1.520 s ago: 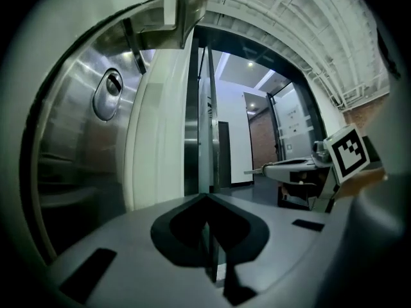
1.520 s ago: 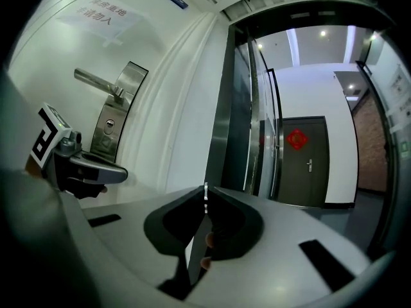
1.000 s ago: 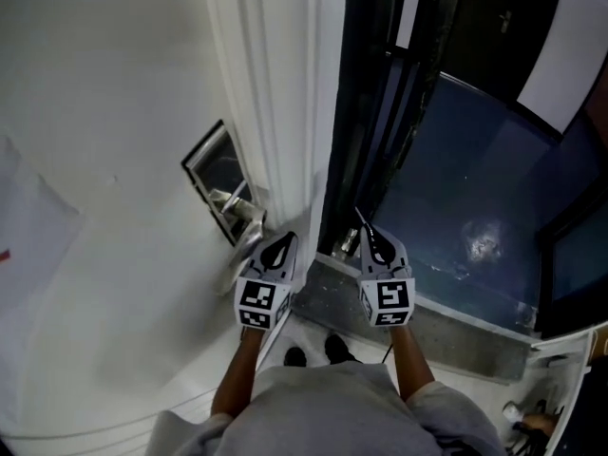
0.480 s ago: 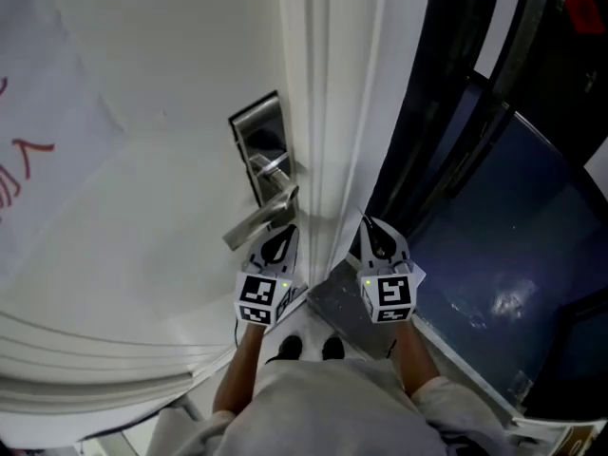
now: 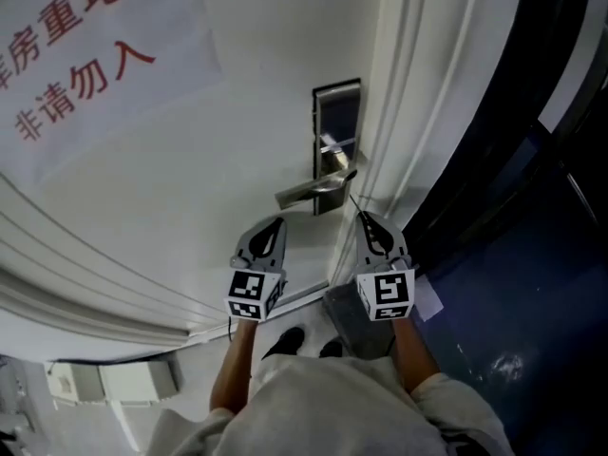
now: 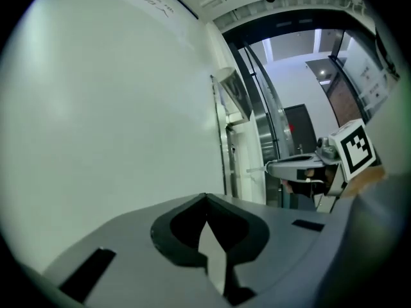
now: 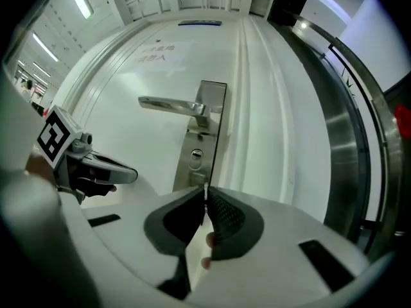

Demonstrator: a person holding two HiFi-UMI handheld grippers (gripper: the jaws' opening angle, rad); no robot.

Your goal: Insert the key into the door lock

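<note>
A steel lock plate (image 5: 337, 126) with a lever handle (image 5: 312, 194) is mounted on the white door (image 5: 190, 188). In the right gripper view the plate (image 7: 209, 117) shows a round keyhole (image 7: 197, 154) below the handle (image 7: 170, 103). My right gripper (image 5: 366, 222) is shut on a thin key (image 5: 353, 203), whose blade (image 7: 205, 187) points at the plate just below the keyhole, a short way off it. The left gripper (image 5: 276, 226) hovers shut and empty left of the handle, facing the bare door; its jaws (image 6: 205, 198) meet at the tips.
A paper sign (image 5: 85, 46) with red characters hangs on the door at upper left. White door-frame mouldings (image 5: 418, 103) run beside the lock, with dark glass panels (image 5: 532, 207) and a blue floor to the right. The person's shoes (image 5: 285, 343) stand below.
Both grippers have swung round toward the door. The lock plate, earlier left of both grippers, now stands just ahead of the right gripper's key. Both grips look unchanged.
</note>
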